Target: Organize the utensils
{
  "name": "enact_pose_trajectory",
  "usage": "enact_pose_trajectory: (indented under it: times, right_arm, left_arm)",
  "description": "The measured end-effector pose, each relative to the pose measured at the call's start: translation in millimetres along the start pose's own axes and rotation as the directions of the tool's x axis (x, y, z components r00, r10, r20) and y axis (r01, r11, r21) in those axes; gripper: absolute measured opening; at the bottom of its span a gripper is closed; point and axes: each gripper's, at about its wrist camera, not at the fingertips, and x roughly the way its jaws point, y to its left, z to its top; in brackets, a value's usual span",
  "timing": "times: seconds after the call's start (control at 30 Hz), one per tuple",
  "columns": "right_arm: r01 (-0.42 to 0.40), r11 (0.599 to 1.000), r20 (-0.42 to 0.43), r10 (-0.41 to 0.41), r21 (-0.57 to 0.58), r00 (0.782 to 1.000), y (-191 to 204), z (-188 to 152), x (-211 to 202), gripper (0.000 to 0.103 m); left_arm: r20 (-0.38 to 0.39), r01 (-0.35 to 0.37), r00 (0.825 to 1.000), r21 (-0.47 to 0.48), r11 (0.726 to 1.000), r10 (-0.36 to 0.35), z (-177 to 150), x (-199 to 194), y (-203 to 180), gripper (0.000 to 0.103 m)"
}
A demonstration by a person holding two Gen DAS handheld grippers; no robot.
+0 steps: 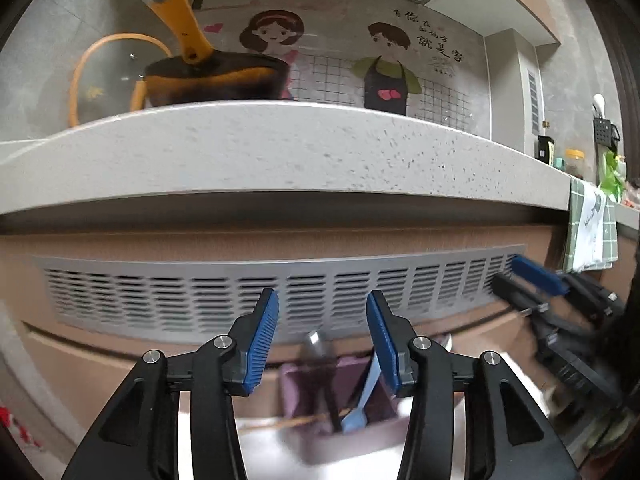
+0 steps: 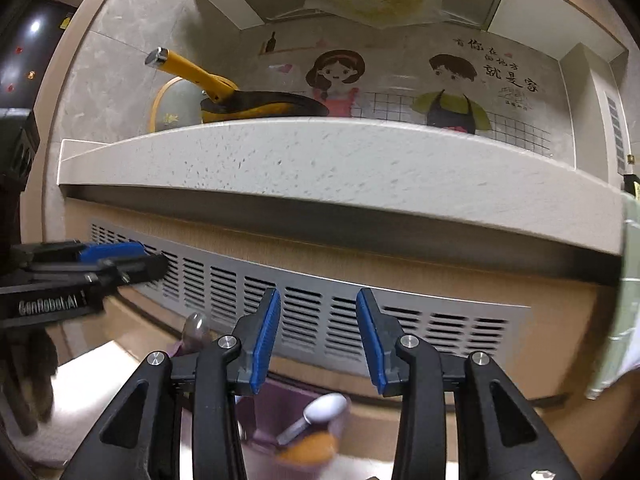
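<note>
A pale speckled counter (image 1: 280, 152) runs across both views, its front edge overhanging a grey slotted vent panel (image 1: 240, 300). On the counter, toward its left end, sits a dark pan with a yellow handle (image 1: 188, 36), and a cartoon sticker of two figures (image 1: 332, 60) covers the wall behind. Only the left wrist view shows the counter's right end, with a green checked towel (image 1: 592, 232) hanging over the edge and bottles beside it. Only the right wrist view shows a round silver spoon (image 2: 326, 408) above something orange and blurred.

Below the vent stands a purple utensil holder (image 1: 304, 392). The left gripper (image 1: 323, 340) has its jaws apart and empty; the holder lies beyond and below the gap, with a blue spoon (image 1: 366, 392) and a dark utensil inside. The right gripper (image 2: 318, 340) is likewise spread and empty, the holder's rim just below its jaws.
</note>
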Motion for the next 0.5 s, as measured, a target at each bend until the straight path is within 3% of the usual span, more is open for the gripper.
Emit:
enact_pose_trajectory:
  times: [0.17,0.33,0.4,0.5]
  right_arm:
    - [-0.007,1.000,-0.122,0.006,-0.002,0.992,-9,-5,-37,0.036]
    - [-0.041,0.999,-0.254,0.046,0.023,0.966,-9,-31,-79,0.036]
    - [-0.097,0.994,-0.319,0.107,0.048,0.942,-6,-47,-91,0.037]
    - [-0.198,0.978,-0.452,0.209,0.071,0.867,6,-84,-105,0.037]
  left_arm:
    - [-0.129,-0.045,0.991,-0.037,0.998,0.040,-25,-34,20,0.049]
    - [-0.202,-0.061,0.978,-0.079,0.995,0.044,-69,-71,26,0.049]
    - [-0.249,-0.055,0.968,-0.088,0.995,0.032,-92,-84,29,0.049]
    - [-0.321,-0.045,0.947,-0.111,0.993,0.007,-126,-103,33,0.049]
